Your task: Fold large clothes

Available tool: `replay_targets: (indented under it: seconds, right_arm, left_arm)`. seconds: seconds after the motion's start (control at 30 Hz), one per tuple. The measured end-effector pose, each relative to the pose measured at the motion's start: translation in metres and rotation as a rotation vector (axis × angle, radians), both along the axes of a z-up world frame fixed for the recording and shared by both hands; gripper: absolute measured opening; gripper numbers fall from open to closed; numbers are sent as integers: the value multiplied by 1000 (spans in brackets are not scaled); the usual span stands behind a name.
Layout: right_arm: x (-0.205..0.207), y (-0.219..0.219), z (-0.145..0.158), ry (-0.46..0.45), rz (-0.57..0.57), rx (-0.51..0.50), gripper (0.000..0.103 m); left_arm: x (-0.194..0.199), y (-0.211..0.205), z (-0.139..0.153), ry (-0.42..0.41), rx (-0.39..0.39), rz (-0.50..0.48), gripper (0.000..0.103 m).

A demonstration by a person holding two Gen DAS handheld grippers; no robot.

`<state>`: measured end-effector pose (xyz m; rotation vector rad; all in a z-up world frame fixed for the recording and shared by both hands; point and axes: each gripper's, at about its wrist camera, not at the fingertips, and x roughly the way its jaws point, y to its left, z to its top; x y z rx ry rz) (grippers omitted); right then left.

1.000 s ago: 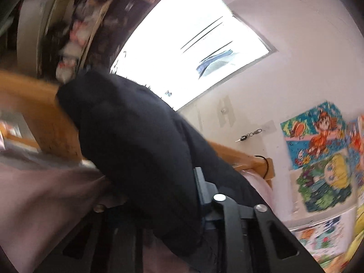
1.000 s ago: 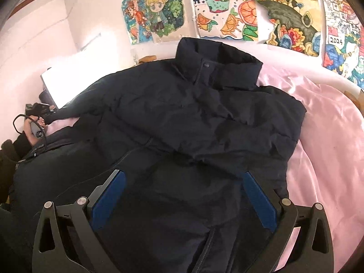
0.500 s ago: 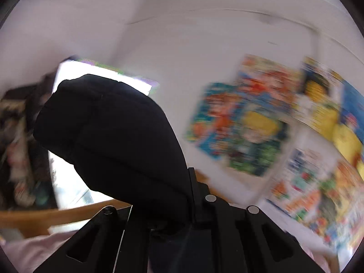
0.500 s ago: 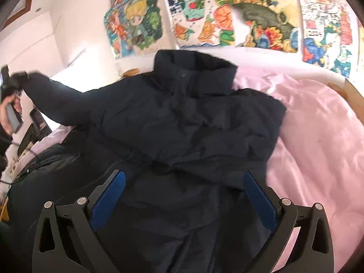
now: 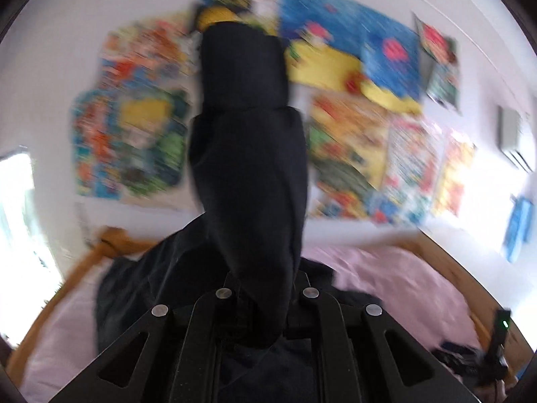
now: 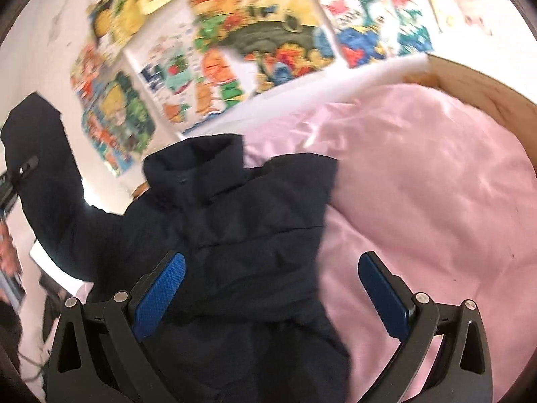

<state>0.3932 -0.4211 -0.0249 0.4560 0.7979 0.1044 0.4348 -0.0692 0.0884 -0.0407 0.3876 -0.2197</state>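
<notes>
I've got the sleeve [image 5: 248, 168] clenched in my left gripper [image 5: 263, 294], lifted at twelve o'clock over the jacket [image 6: 235, 235] on the pink bed [image 6: 436, 184], right gripper [image 6: 272, 288] released above it, so next I lay it across the chest.

A white wall [image 6: 40, 33] carries many bright cartoon posters [image 6: 261, 37]. Below them a bed with a pink sheet [image 6: 436, 184] sits in a wooden frame [image 6: 486, 94]. Daylight glares from a window [image 5: 15, 201] at the left.
</notes>
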Motion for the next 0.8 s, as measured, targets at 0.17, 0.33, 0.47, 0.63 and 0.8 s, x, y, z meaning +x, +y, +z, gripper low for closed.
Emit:
replay_targets:
  seconds: [0.17,0.33,0.47,0.63,0.8]
  right_arm:
    - [8,-19,-11,2,-45,34,102]
    - [11,-35,-23,11,-68,83,102]
    - [12,-48,-33,-2,-65,187,102]
    - [20,-53,-43,-14,-10,421,102]
    - [36,-39,-65,-6,43,599,102]
  left_arm:
    - [24,-68,-56,139,32,-113,11]
    - [52,-97,-125,359,35,-117,11]
    - [60,-100,-161,465,20,-140,11]
    - [57,-103,-176,535,57,-224,20]
    - [42,-102,-181,593,104,-360,57]
